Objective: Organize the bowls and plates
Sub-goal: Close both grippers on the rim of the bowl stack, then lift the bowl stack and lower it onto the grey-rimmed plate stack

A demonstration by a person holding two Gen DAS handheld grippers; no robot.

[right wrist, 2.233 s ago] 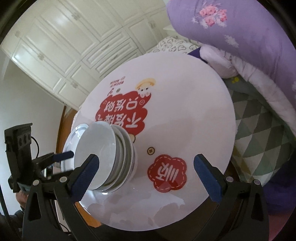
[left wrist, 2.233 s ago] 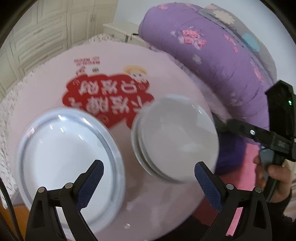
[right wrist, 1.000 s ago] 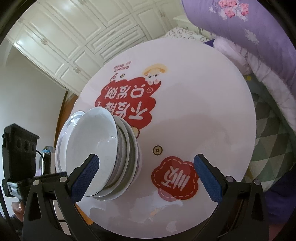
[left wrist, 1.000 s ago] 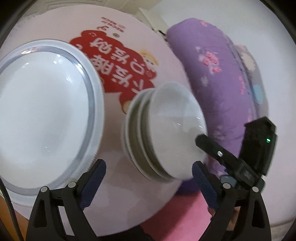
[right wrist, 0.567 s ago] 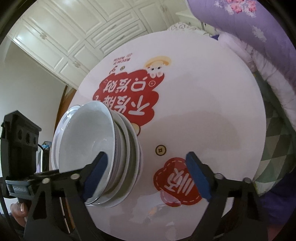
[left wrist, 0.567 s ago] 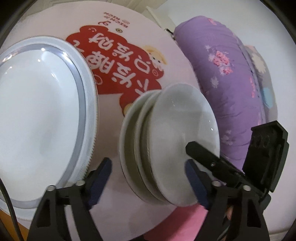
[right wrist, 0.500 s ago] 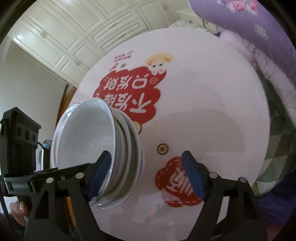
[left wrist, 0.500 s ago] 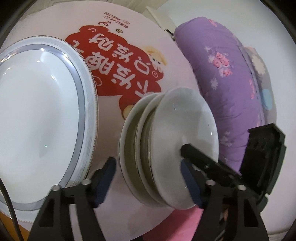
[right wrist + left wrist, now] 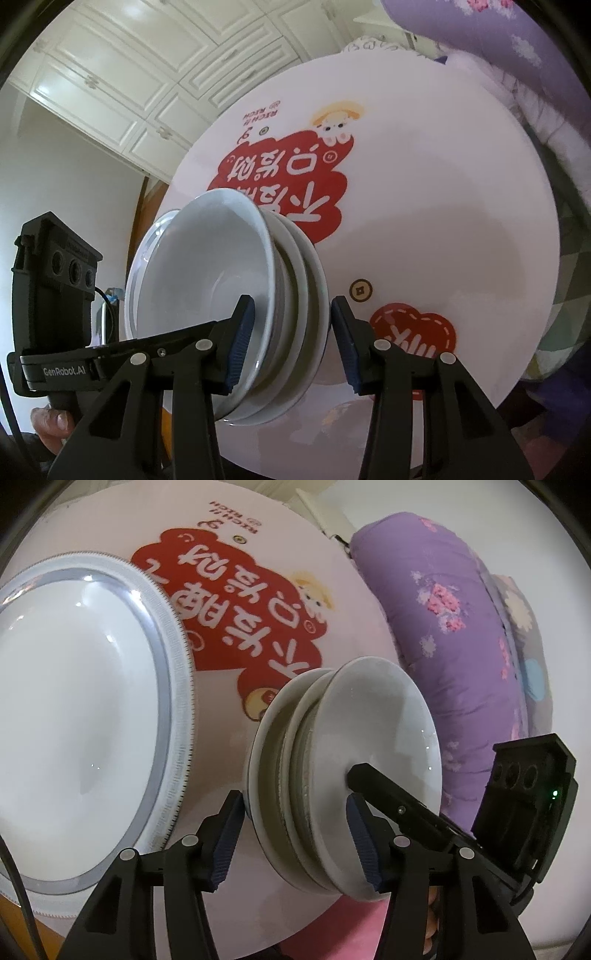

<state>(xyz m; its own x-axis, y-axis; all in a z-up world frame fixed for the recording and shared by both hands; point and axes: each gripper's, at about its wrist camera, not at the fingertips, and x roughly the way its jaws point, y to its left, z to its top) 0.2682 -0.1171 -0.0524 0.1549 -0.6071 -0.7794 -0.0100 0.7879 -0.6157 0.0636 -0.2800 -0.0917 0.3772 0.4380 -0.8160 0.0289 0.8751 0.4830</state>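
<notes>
A stack of white bowls (image 9: 373,734) stands on the round pink table (image 9: 258,539) printed with red characters. To its left lies a large white plate (image 9: 85,701) with a grey rim. My left gripper (image 9: 295,836) straddles the stack's near rim, its jaws closing: one pad lies against the outside of the lowest bowl, the other inside the top bowl. From the opposite side my right gripper (image 9: 291,341) is closing on the same stack of bowls (image 9: 207,273), one pad inside the top bowl and one outside. Each wrist view shows the other gripper.
A rolled purple quilt (image 9: 461,646) with flowers lies beyond the table on the right. White cupboard doors (image 9: 147,66) stand behind the table. A checked grey-green cloth (image 9: 576,280) shows past the table's right edge. A hand (image 9: 48,421) holds the left gripper's handle.
Both grippers had wide jaws a second ago; now both have narrowed onto the bowl stack's rim. The left gripper has come closer to the stack. The bowls and the plate have not moved.
</notes>
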